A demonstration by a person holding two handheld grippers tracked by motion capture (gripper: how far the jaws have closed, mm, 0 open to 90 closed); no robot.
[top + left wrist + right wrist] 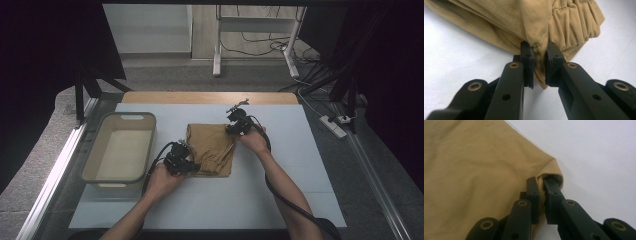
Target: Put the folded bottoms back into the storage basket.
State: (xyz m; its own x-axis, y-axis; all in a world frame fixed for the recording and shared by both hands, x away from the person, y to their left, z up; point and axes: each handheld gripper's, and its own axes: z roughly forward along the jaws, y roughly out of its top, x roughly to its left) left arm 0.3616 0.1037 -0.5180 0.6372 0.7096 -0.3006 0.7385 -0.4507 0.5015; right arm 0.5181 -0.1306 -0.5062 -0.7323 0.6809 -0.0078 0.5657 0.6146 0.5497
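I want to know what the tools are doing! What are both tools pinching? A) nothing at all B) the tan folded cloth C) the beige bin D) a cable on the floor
B: the left tool and the right tool each have their jaws closed on an edge of the tan folded cloth, while the beige bin sits untouched beside it.
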